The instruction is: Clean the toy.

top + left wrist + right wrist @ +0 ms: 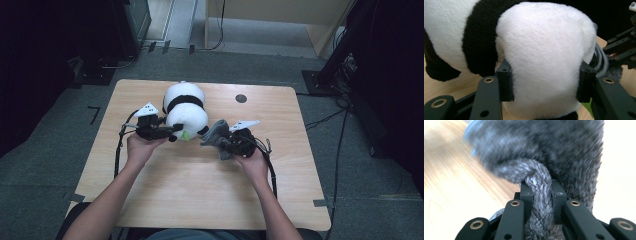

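The left gripper (172, 131) pinched the soft black-and-white plush panda (186, 110) at its yielding white end; the right gripper (540, 195) clamped grey fuzzy knitted fabric (541, 152) — probably a scarf — limp, light.

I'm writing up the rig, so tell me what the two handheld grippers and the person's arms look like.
Both the left gripper and the right gripper are black, with flat linkage bars, brass-ringed pivot holes and block-shaped pads. Each carries a pale three-cornered plate on top and trails a black cable. The forearms are bare, no sleeves visible.

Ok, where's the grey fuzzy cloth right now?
High view: the grey cloth sits right of centre on the table, pinched in the right tool, beside the plush panda.
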`<state>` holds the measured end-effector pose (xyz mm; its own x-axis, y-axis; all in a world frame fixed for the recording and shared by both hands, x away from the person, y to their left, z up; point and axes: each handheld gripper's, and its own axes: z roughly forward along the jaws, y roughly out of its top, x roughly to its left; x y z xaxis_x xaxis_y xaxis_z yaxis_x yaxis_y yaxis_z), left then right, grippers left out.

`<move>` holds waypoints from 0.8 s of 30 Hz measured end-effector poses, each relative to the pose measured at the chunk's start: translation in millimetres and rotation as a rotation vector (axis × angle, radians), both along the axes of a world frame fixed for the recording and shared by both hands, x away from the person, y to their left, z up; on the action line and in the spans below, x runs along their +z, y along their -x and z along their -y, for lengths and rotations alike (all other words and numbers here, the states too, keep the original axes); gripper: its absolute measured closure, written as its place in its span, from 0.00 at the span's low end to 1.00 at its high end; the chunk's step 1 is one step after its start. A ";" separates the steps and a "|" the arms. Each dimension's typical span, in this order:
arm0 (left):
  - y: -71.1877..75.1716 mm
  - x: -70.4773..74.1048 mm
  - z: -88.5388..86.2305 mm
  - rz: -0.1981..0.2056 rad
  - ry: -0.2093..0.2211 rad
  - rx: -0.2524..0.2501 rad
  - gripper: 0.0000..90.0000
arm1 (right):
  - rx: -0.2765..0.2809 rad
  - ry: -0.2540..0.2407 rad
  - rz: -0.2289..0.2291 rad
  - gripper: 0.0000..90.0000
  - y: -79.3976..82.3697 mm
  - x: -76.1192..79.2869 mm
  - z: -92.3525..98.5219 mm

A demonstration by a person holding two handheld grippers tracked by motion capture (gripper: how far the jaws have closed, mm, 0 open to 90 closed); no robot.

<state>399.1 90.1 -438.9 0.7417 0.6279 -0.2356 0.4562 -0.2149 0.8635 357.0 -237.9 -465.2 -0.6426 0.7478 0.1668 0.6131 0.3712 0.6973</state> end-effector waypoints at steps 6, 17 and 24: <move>-4.0 -3.4 -4.6 -0.011 -0.020 -0.003 0.52 | -0.053 -0.010 0.005 0.86 -1.9 5.3 18.5; -15.7 -5.8 -27.3 0.006 -0.056 0.034 0.52 | -0.172 -0.029 0.018 0.86 -7.1 13.4 66.1; -25.0 -10.2 -57.0 -0.010 -0.042 0.047 0.51 | -0.222 -0.033 0.010 0.86 -11.0 12.6 91.7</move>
